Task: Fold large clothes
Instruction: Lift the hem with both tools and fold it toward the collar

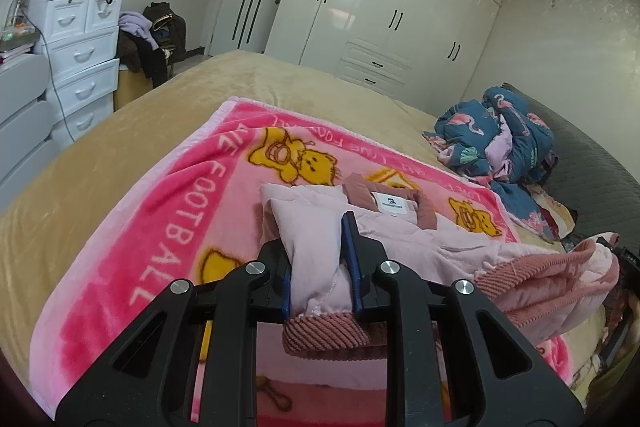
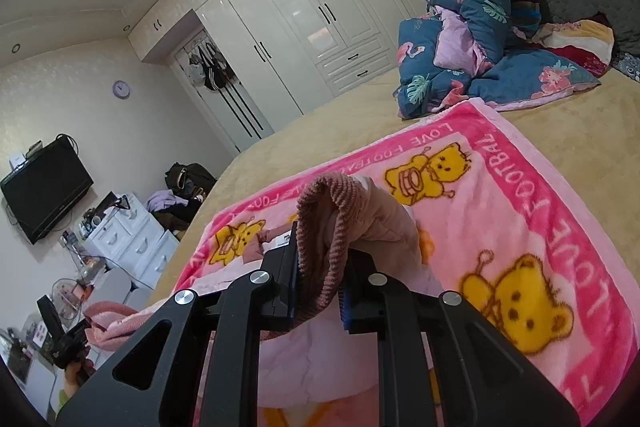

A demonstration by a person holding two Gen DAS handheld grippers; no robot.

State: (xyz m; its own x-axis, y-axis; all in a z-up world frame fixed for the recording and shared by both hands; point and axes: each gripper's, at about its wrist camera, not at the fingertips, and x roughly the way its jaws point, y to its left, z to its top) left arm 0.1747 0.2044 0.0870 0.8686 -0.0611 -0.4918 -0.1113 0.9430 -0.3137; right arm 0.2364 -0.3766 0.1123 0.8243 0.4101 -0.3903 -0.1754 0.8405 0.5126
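A pale pink padded jacket point(image 1: 400, 231) with dusty-rose ribbed hem and collar lies partly folded on a pink bear-print blanket point(image 1: 160, 227) on the bed. My left gripper point(image 1: 320, 267) is shut on the jacket's bottom edge by the ribbed hem point(image 1: 324, 335), lifted above the blanket. My right gripper point(image 2: 320, 283) is shut on another part of the ribbed hem point(image 2: 324, 239), which drapes over its fingers. The jacket point(image 2: 384, 227) hangs below it over the blanket point(image 2: 520, 227). The right gripper shows at the right edge of the left wrist view.
A crumpled blue flamingo-print quilt point(image 1: 496, 135) lies by the grey headboard point(image 1: 592, 163); it also shows in the right wrist view point(image 2: 472, 43). The tan bedspread point(image 1: 120, 147) surrounds the blanket. White drawers point(image 1: 80, 59), a clothes-piled chair point(image 1: 152, 35) and wardrobes point(image 1: 392, 11) stand beyond the bed.
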